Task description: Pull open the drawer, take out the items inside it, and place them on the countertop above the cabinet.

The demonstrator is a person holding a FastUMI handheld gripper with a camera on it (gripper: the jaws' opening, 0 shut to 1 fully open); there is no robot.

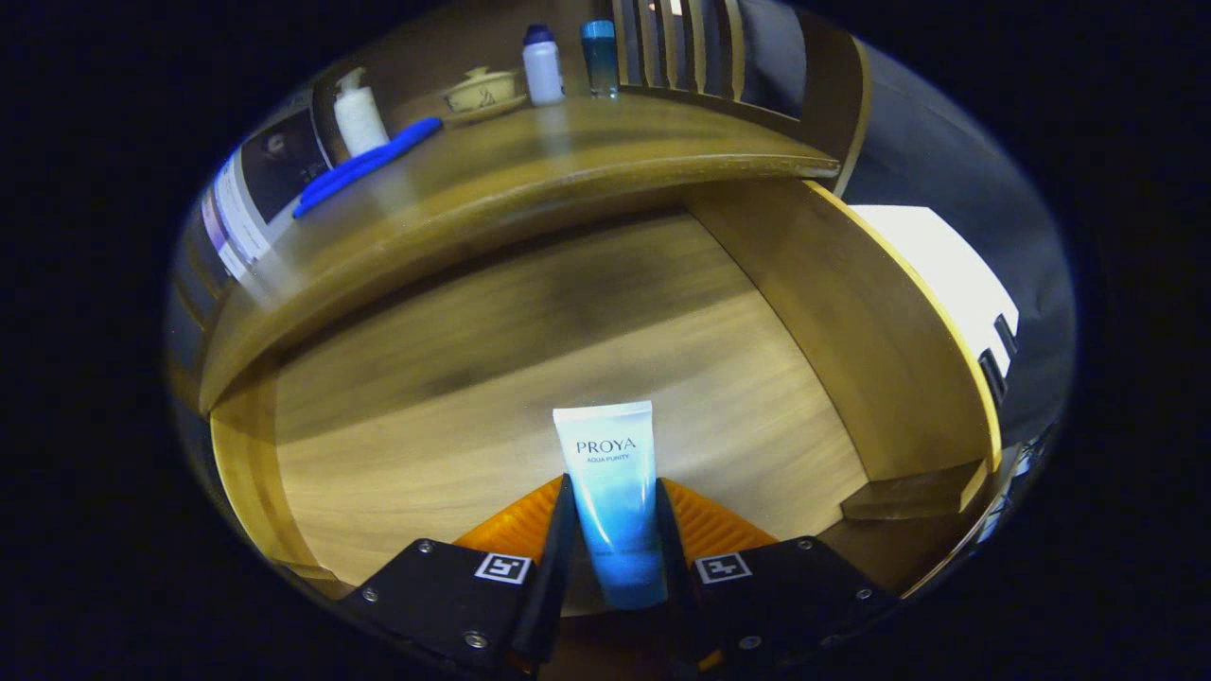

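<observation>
The hand-held gripper point(615, 530) was clenched on the tube point(613, 492) — both fingers pressed its lower body, over the open drawer point(454, 407). Likely light, soft and slick; a grip low on the tube seemed safest. The surface point(568, 161) lay beyond.

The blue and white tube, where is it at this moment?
In the gripper view, the blue and white tube is clamped between the tool's two fingers, over the open drawer's wooden floor, below the countertop.
</observation>
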